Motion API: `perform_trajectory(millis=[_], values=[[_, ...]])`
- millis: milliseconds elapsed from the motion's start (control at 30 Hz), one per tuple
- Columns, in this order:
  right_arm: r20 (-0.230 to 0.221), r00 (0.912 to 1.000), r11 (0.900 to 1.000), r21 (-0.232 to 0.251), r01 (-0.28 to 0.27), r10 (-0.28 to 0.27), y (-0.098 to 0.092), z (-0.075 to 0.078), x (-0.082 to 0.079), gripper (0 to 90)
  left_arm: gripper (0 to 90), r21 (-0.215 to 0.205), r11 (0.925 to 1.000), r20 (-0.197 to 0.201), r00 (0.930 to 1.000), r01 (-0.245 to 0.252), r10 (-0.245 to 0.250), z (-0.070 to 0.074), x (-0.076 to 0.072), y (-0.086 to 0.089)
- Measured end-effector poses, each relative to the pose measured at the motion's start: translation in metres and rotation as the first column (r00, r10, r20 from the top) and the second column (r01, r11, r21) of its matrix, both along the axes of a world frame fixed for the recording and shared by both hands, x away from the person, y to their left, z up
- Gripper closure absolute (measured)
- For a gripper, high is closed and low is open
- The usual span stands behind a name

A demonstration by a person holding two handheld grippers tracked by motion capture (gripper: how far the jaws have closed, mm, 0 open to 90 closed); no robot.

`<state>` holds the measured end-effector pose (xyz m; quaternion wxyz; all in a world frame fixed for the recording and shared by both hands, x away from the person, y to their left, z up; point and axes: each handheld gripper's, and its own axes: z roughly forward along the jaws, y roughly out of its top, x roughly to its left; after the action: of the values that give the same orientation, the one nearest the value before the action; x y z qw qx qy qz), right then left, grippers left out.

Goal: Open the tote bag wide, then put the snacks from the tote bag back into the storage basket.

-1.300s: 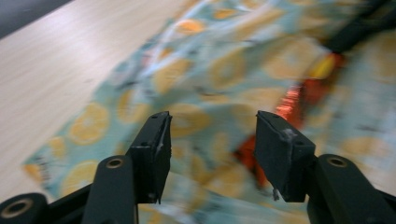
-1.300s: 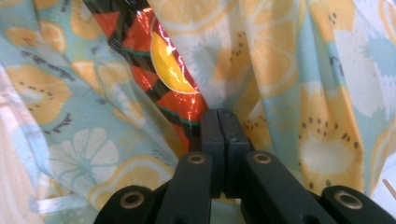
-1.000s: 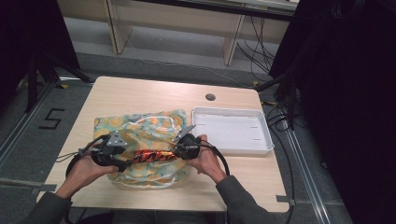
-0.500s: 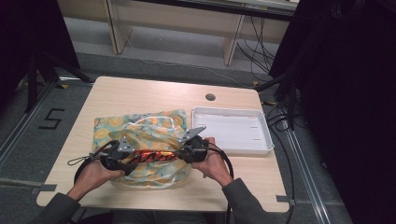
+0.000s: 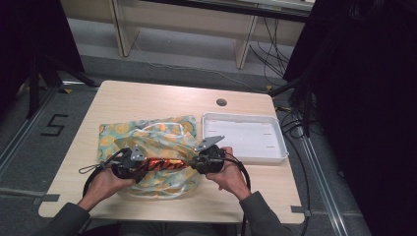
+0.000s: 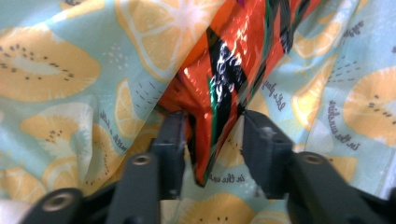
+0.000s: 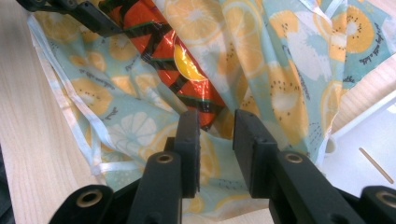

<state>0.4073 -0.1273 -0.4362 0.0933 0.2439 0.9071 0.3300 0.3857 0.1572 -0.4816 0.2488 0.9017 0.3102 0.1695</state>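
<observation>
Glossy orange foil packet [image 5: 164, 164] on printed cloth [image 5: 162, 135].

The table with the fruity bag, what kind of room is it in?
Probably a lab or workshop for recording. The wooden table stands on a grey floor with a taped number five, loose cables and dark curtains around it.

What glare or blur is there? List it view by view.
High view: dim room, dark edges, table evenly lit, wrapper glints. Left gripper view: white glare on the wrapper, near jaws soft and out of focus. Right gripper view: sharper, a bright highlight on the wrapper, cloth clear.
</observation>
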Motion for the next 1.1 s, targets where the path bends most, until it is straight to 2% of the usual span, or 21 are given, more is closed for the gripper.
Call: perform_trajectory(millis=[33,67,100,167,200,233,267,300,367,400,433,567,667,733,767,833,867,933,1000,1033,1100], values=[[0.002,1.0,1.0,0.001,0.003,-0.003,0.0,0.0,0.0,72.1,70.9,-0.004,1.0,-0.003,1.0,-0.006,0.006,-0.001,-0.001,-0.001],[0.01,0.9999,1.0,0.001,0.003,-0.003,0.0,0.0,0.0,72.1,75.7,0.013,0.9999,0.022,0.9998,0.003,-0.003,0.0,-0.001,-0.001],[0.008,0.9999,1.0,0.0,0.008,-0.008,0.001,0.0,0.0,72.1,79.6,0.023,0.9996,0.023,0.9996,0.014,-0.015,0.0,-0.001,0.0],[0.001,1.0,1.0,-0.011,-0.004,0.004,-0.001,0.001,0.001,72.1,84.2,0.022,0.9998,0.013,0.9999,0.003,-0.003,0.0,-0.002,-0.002],[0.005,1.0,1.0,-0.011,0.002,-0.002,-0.001,0.001,0.001,72.1,86.0,0.034,0.9993,0.025,0.9995,0.017,-0.018,0.001,-0.002,-0.001],[0.014,0.9999,1.0,-0.004,-0.002,0.003,-0.001,0.0,0.001,72.1,87.0,0.025,0.9996,0.023,0.9997,0.011,-0.012,0.002,-0.002,-0.002],[0.019,0.9998,1.0,-0.005,0.012,-0.012,-0.002,0.0,0.001,72.1,87.7,0.033,0.9992,0.029,0.9992,0.025,-0.026,0.003,-0.002,-0.001],[-0.004,0.9994,0.999,-0.002,0.033,-0.033,-0.002,0.0,0.0,72.1,87.9,0.02,0.9995,0.022,0.9994,0.025,-0.026,0.004,-0.003,-0.001],[0.009,0.9998,1.0,-0.001,0.019,-0.019,-0.004,0.002,0.002,72.2,88.2,0.017,0.9985,0.032,0.9981,0.052,-0.052,0.01,-0.006,-0.001],[0.009,0.999,0.999,0.008,0.044,-0.044,-0.005,0.002,0.001,72.2,88.3,0.021,0.9981,0.035,0.9977,0.058,-0.059,0.012,-0.008,-0.001],[-0.004,0.9991,0.999,0.009,0.042,-0.042,-0.006,0.004,0.001,72.2,88.3,0.028,0.9973,0.032,0.9971,0.068,-0.069,0.016,-0.01,0.0],[0.028,0.9989,0.999,0.018,0.037,-0.038,-0.009,0.005,0.003,72.2,88.3,0.023,0.995,0.027,0.9948,0.097,-0.098,0.026,-0.013,0.003],[0.021,0.9993,0.999,0.023,0.031,-0.032,-0.008,0.005,0.003,72.1,88.4,0.02,0.9937,0.021,0.9936,0.111,-0.111,0.033,-0.015,0.005],[0.015,0.9989,0.999,0.022,0.045,-0.045,-0.008,0.006,0.002,72.2,88.4,0.003,0.9929,0.013,0.9928,0.119,-0.119,0.04,-0.018,0.007],[0.032,0.9991,0.999,0.026,0.026,-0.026,-0.008,0.006,0.003,72.1,88.4,-0.012,0.9929,0.013,0.9929,0.119,-0.118,0.043,-0.019,0.008],[0.036,0.9993,0.999,0.033,0.01,-0.012,-0.009,0.007,0.002,72.1,88.4,-0.022,0.99,0.008,0.9903,0.139,-0.139,0.051,-0.02,0.01],[0.039,0.9991,0.999,0.032,0.013,-0.015,-0.009,0.008,0.002,72.0,88.4,-0.041,0.9907,0.007,0.9915,0.13,-0.13,0.053,-0.021,0.011],[0.016,0.9993,0.999,0.036,0.033,-0.033,-0.01,0.009,0.0,71.7,88.4,-0.06,0.9894,0.001,0.9912,0.132,-0.133,0.06,-0.023,0.013],[0.028,0.9993,0.999,0.035,0.022,-0.023,-0.011,0.008,0.001,71.5,88.4,-0.057,0.9877,0.009,0.9893,0.146,-0.145,0.064,-0.023,0.014],[0.034,0.999,0.999,0.043,0.028,-0.029,-0.011,0.008,0.001,71.5,88.4,-0.082,0.9867,0.009,0.9902,0.14,-0.14,0.072,-0.024,0.017],[0.051,0.9985,0.999,0.041,0.014,-0.016,-0.011,0.009,0.001,71.4,88.4,-0.09,0.9864,0.022,0.9904,0.138,-0.136,0.08,-0.024,0.02]])
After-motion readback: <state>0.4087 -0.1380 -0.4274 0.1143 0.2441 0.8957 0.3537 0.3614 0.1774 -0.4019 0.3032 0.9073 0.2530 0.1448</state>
